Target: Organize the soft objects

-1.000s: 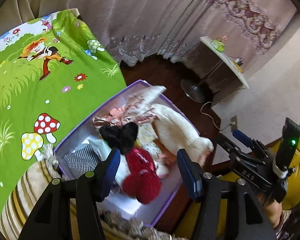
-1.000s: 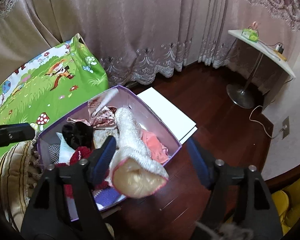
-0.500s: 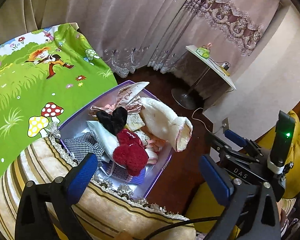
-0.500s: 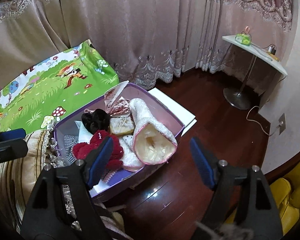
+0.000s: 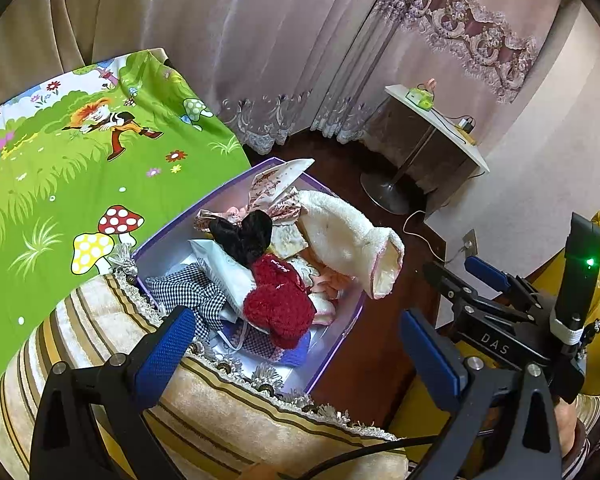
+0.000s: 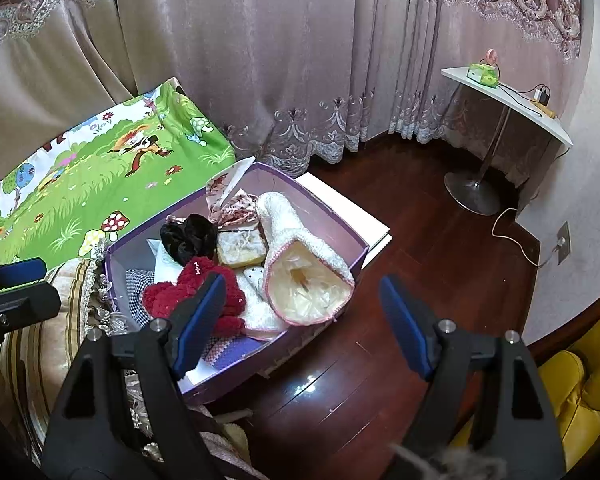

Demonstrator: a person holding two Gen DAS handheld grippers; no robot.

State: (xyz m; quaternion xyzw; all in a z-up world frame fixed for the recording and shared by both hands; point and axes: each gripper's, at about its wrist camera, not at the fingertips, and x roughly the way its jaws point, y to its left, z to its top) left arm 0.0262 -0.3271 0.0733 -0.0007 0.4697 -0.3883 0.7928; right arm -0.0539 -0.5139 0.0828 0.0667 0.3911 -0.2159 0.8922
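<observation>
Both grippers released and empty, left gripper (image 5: 296, 348) and right gripper (image 6: 300, 320) hovering above the purple cardboard box (image 6: 324, 200) on dark wood floor, where the red fuzzy knit bundle (image 5: 278, 300) and cream fleece tube (image 6: 300, 256) lie heaped, apparently sorted in.

Left gripper (image 5: 296, 344) spread wide, empty; right gripper (image 6: 304, 320) likewise parted, empty; both angled downward.
</observation>
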